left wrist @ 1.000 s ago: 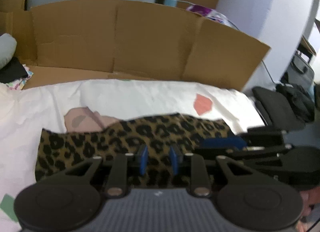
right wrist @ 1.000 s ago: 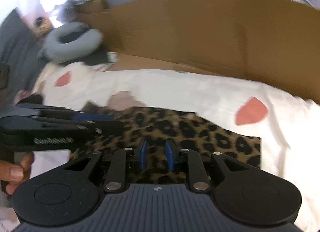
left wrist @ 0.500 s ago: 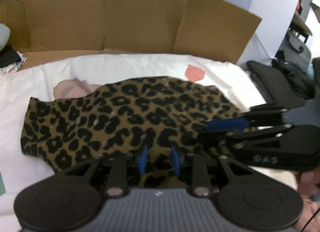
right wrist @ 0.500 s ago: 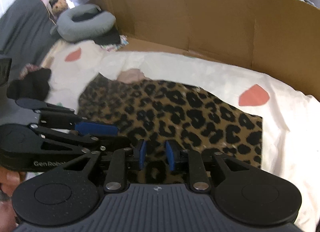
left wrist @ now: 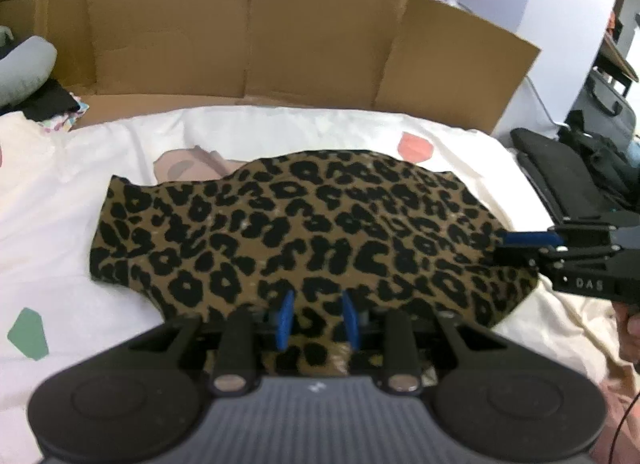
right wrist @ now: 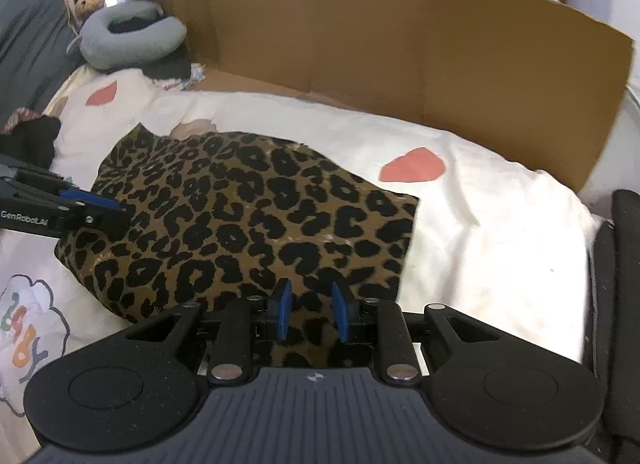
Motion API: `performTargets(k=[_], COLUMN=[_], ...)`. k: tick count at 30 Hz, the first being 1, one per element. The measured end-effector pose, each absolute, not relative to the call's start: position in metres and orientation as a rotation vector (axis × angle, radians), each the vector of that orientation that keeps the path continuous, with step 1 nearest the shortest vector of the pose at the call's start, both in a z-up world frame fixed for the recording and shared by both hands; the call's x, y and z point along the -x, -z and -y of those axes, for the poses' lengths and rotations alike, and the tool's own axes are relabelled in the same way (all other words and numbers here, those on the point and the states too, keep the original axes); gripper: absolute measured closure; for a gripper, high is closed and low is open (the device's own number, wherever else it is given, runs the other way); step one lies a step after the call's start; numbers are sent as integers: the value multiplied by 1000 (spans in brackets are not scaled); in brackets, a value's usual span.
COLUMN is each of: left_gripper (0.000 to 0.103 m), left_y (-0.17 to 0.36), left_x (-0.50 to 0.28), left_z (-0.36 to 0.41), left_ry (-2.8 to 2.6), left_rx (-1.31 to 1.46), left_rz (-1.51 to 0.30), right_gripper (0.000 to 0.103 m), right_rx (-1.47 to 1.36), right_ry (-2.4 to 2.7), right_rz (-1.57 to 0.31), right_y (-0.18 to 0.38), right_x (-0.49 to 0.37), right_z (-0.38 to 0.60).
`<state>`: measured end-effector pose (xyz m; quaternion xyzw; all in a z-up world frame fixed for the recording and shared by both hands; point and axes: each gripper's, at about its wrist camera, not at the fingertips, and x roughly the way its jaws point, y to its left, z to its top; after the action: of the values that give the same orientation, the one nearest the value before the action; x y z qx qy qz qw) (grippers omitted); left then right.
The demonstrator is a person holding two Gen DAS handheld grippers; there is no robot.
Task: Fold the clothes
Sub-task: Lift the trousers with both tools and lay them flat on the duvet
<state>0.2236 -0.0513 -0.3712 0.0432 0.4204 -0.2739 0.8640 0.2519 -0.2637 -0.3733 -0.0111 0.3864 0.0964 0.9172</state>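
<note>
A leopard-print garment (left wrist: 304, 223) lies spread on the white patterned sheet (left wrist: 60, 191). My left gripper (left wrist: 316, 312) is shut on its near edge, with the fabric bunched between the blue pads. In the right wrist view, my right gripper (right wrist: 308, 304) likewise pinches the leopard-print garment (right wrist: 256, 215) at its near edge. Each gripper also shows in the other's view. The right gripper (left wrist: 500, 246) is at the cloth's right side, and the left gripper (right wrist: 120, 211) is at its left side. A person's fingers show at the right edge of the left wrist view.
A brown cardboard wall (left wrist: 280, 31) stands along the far side of the bed. A grey neck pillow (right wrist: 128, 31) and dark clothes (right wrist: 32, 139) lie at the far left. Black bags (left wrist: 580, 167) sit beyond the sheet's right edge.
Both grippers have drawn back and sunk a little with the garment's near edge. The cloth now lies spread out, and far more of it shows than a second ago.
</note>
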Motion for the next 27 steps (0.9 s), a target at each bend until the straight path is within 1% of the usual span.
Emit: performTargets(k=[4,13,22,27], left_gripper=[75,74,74,78], left_y=[369,372,398,403], left_x=[-213,-192,-189,-194], left_z=[61,84,94,83], left_ry=[621,754,761,720], left_rx=[-87,-79,-139,-110], left_rz=[-874,-863,-915,-942], right_gripper=[74,74,75,76], right_rx=[-5,32,117,120], right_ry=[-227,-369,-399,-378], right_rz=[-776,-776,-823,-824], right_y=[367,369,389,392], right_x=[-245,-235,-229,-231], right_z=[262,222,204,207])
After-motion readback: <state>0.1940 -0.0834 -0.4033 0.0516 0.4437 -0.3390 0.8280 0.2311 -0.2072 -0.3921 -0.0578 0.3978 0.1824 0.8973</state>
